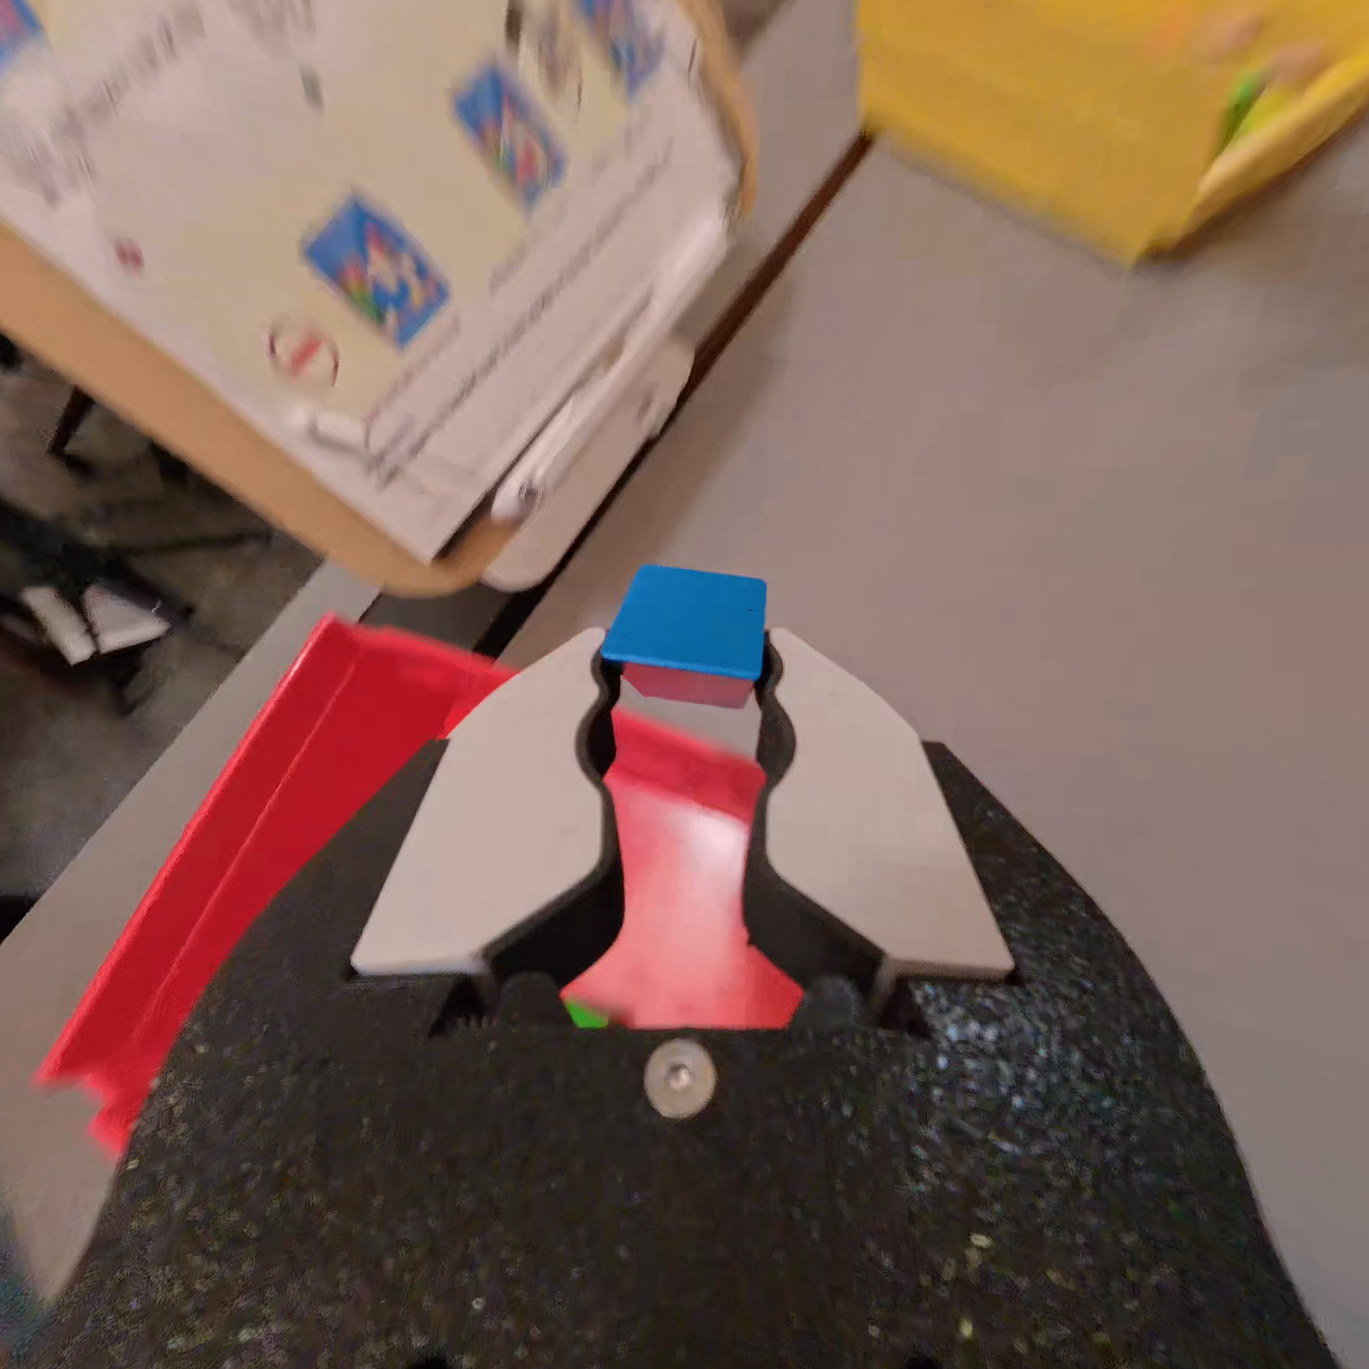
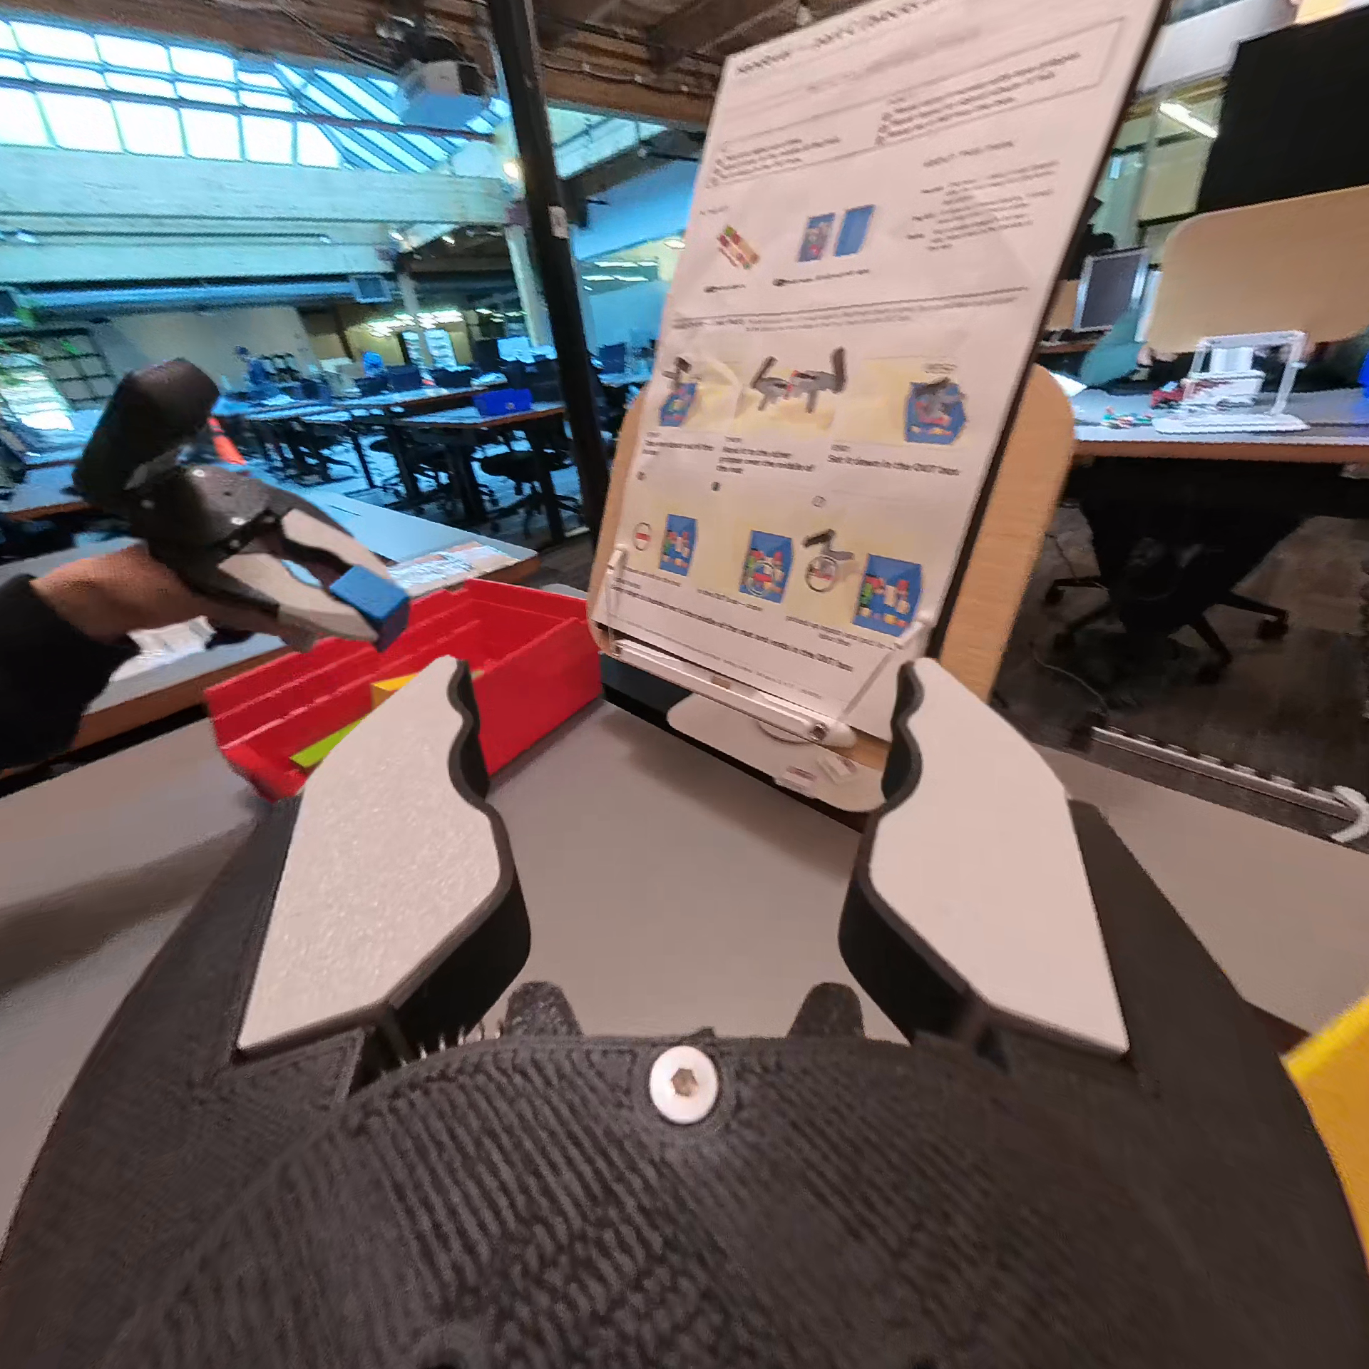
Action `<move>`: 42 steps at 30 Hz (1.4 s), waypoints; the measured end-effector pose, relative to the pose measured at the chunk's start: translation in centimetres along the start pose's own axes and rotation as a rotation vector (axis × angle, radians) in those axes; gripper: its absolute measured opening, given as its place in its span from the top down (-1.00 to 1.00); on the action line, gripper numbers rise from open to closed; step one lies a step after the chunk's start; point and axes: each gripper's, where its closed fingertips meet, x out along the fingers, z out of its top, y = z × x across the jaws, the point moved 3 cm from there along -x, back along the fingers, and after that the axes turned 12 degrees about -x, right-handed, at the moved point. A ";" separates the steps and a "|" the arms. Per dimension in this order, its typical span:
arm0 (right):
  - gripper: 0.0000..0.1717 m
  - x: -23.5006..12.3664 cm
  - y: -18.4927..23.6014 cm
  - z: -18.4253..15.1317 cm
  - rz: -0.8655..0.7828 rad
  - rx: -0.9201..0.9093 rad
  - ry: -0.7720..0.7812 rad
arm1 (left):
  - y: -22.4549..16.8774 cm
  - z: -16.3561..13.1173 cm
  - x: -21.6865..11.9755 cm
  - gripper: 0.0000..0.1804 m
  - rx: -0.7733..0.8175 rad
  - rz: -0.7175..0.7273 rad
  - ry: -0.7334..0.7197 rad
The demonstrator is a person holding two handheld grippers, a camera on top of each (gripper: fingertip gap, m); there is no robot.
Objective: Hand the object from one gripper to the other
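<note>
The left gripper (image 1: 685, 655) clamps a blue cube (image 1: 685, 621) at its fingertips, lifted above the red tray (image 2: 415, 681). The right gripper (image 2: 681, 726), jaws wide and empty, waits to the tray's right; the cube lies up and leftward of it.

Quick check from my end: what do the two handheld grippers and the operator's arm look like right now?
Both grippers, left and right, have rough black printed bodies, flat grey fingers with wavy black inner edges, and a silver hex screw. A dark sleeve covers the arm behind the left one.

Instruction sheet (image 1: 355, 244) motion-blurred; red tray (image 1: 244, 807) partly hidden behind left hand-held gripper (image 1: 685, 667); yellow box (image 1: 1096, 111) cut off.
</note>
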 end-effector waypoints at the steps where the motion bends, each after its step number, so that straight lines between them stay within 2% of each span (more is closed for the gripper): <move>1: -0.24 0.2 0.7 0.4 0.033 0.004 -0.023 | -1.4 1.4 -0.3 0.62 -0.025 -0.038 -0.067; 4: -0.11 0.9 3.8 1.9 0.213 0.002 -0.098 | -5.8 4.5 -0.7 0.62 -0.079 -0.185 -0.218; 8: 0.03 1.8 8.9 2.8 0.462 -0.056 -0.119 | -11.1 7.0 -0.5 0.62 -0.110 -0.370 -0.363; 12: 0.21 2.6 12.7 3.6 0.581 -0.141 -0.168 | -15.1 7.8 0.5 0.62 -0.067 -0.472 -0.427; 15: 0.29 3.1 14.4 3.3 0.659 -0.136 -0.161 | -17.0 8.1 1.3 0.62 -0.031 -0.514 -0.452; 28: 0.54 3.5 15.4 2.1 0.738 -0.151 -0.140 | -18.3 8.2 1.4 0.62 0.007 -0.558 -0.493; 42: 0.61 3.3 15.6 2.0 0.777 -0.127 -0.159 | -18.6 8.0 1.5 0.62 0.046 -0.572 -0.501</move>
